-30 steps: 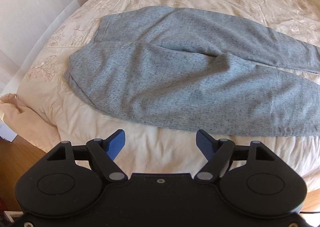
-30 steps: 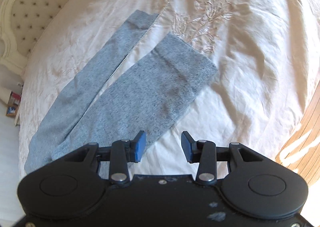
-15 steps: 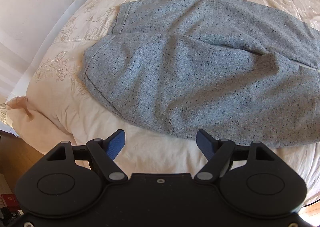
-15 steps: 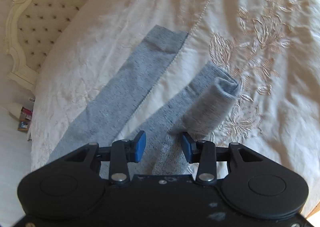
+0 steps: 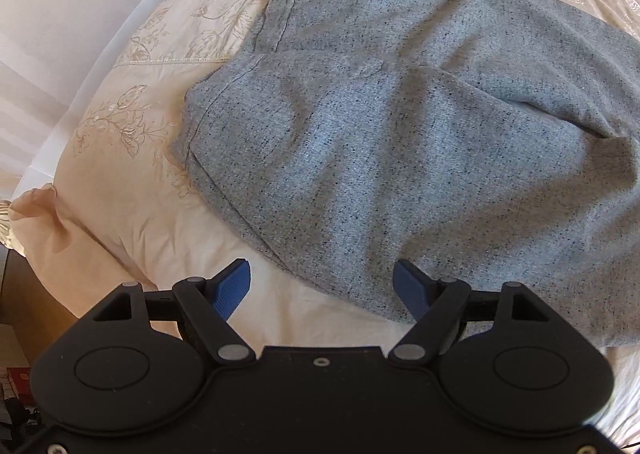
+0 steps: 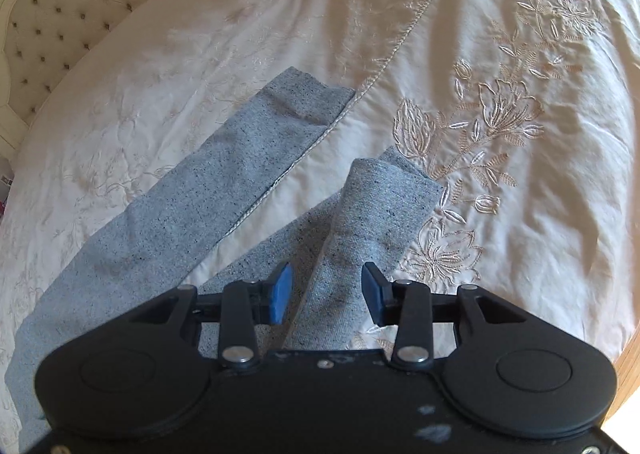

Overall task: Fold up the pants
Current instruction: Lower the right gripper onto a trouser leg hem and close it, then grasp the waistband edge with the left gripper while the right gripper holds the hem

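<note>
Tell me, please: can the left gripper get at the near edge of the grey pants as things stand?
Probably yes. The left gripper is open, the pants lie flat on the bedspread, and nothing stands between.

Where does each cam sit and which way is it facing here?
Left wrist: on the left gripper, looking down over open blue fingers at the waist end of the grey pants.
Right wrist: on the right gripper, facing the headboard, open fingers astride a rumpled leg cuff.
Shared: same pants, same bedspread.
</note>
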